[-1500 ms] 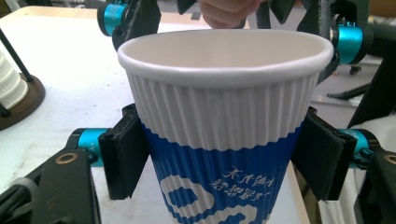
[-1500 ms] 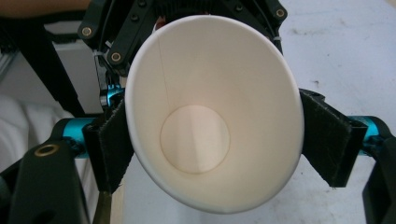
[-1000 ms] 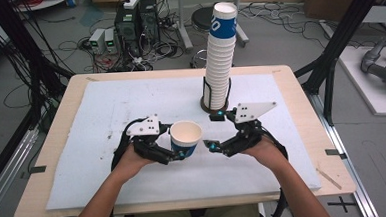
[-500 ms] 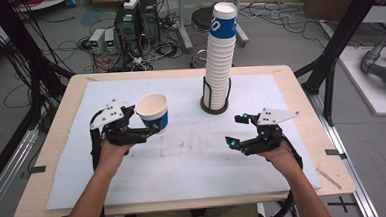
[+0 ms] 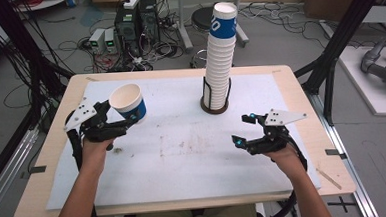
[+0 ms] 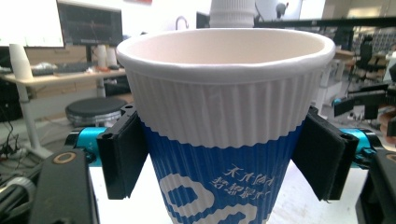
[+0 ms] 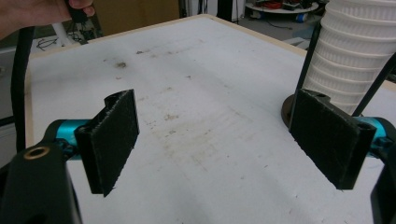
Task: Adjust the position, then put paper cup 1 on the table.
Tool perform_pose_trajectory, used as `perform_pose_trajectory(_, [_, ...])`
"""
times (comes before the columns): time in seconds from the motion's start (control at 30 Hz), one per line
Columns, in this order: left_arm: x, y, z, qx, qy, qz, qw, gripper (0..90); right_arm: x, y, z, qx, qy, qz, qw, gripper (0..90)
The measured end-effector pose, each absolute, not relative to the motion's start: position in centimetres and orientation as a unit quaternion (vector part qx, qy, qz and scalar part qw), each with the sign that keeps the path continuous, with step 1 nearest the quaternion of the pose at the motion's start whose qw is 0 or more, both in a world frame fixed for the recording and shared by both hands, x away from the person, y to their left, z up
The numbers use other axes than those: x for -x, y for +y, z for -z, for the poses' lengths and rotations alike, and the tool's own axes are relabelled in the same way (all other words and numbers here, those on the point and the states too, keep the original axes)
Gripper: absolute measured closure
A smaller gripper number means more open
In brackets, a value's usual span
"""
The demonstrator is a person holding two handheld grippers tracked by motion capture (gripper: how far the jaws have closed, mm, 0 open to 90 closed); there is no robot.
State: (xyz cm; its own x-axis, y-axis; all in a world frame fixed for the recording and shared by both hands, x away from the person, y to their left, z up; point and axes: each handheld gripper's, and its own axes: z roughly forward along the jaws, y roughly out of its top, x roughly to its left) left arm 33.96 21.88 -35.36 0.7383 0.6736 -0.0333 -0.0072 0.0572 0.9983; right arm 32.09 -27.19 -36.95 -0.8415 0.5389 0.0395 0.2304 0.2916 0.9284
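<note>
Left gripper (image 5: 131, 120) is seen over the left part of the table, its jaws closed on a paper cup (image 5: 128, 103); the black pads are pressed to the cup's two sides, as shown in the left gripper view (image 6: 224, 158). The grip has just been eased slightly, with the cup between the jaws throughout. The cup (image 6: 224, 135) is held upright and clear of the white sheet (image 5: 183, 149), mouth up, white ribbed band above a blue lower part with white print. Nothing is seen inside it.

Right gripper (image 5: 241, 130) is held low over the right part of the sheet, jaws spread wide, nothing between them; bare sheet is seen between the pads in the right gripper view (image 7: 219, 140).

A tall stack of cups (image 5: 219, 62) is set in a dark wire holder (image 5: 215, 106) at the far middle of the table (image 5: 306, 107), well apart from the held cup and nearer the right gripper. Faint brown stains are noted mid-sheet
</note>
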Motion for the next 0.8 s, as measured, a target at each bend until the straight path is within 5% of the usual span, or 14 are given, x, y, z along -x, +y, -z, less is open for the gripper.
perform_pose_trajectory(0.4, [-35.9, 23.7, 38.1, -0.647, 0.301, -0.285, 0.640, 24.2, -32.2, -26.9, 37.5, -0.245, 0.798, -0.532, 0.141, 16.3])
perform_pose_trajectory(0.8, [-39.0, 23.3, 41.9, -0.697, 0.369, -0.244, 0.564, 24.4, -31.8, -27.7, 37.7, -0.251, 0.795, -0.535, 0.139, 16.3])
